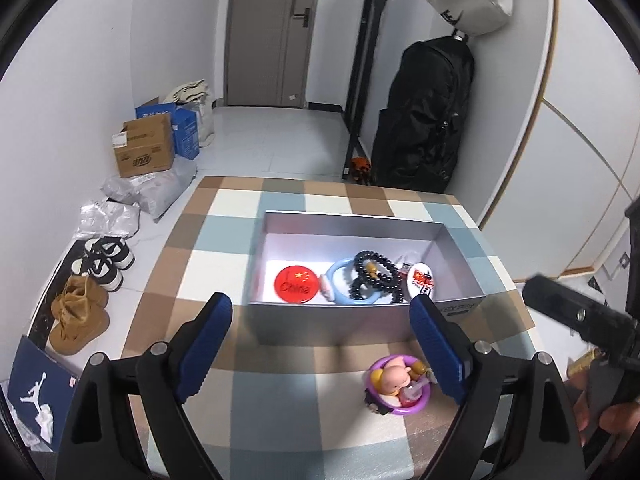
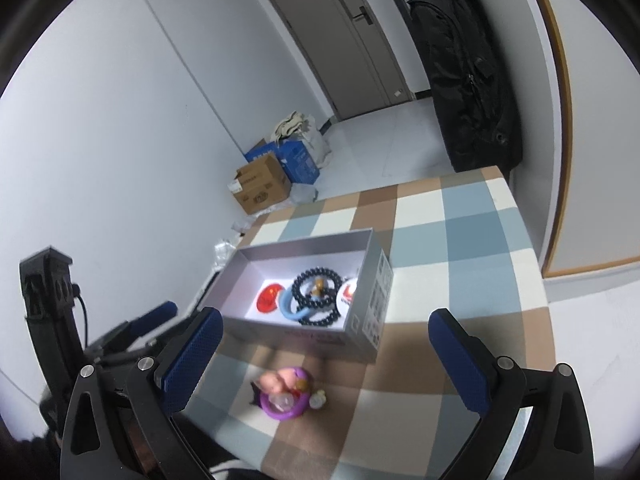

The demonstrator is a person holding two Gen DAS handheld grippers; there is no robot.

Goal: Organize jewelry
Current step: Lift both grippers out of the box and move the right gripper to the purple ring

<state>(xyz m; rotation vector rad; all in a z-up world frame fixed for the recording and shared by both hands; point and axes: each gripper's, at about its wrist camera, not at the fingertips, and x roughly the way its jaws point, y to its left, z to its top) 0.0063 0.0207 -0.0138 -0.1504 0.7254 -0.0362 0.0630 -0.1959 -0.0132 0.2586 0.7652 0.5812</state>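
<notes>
A silver open box (image 1: 332, 326) (image 2: 372, 280) stands on the checked table. Inside it lie a red round badge (image 1: 296, 285) (image 2: 269, 298), a light blue ring (image 1: 340, 280) (image 2: 289, 304), a black bead bracelet (image 1: 376, 276) (image 2: 318, 292) and a white badge (image 1: 424, 282) (image 2: 347, 294). In front of the box sits a small purple tub with a doll (image 1: 398, 384) (image 2: 286, 394). My left gripper (image 1: 322, 346) is open in front of the box, with nothing between its blue pads. My right gripper (image 2: 326, 364) is open too, wide around the space above the tub without touching it.
The checked table (image 1: 224, 240) (image 2: 460, 240) has bare room on both sides of the box. On the floor left are cardboard boxes (image 1: 144, 150) (image 2: 262, 188), bags and shoes (image 1: 80, 316). A black bag (image 1: 424, 120) hangs by the far wall, near the door (image 1: 272, 32).
</notes>
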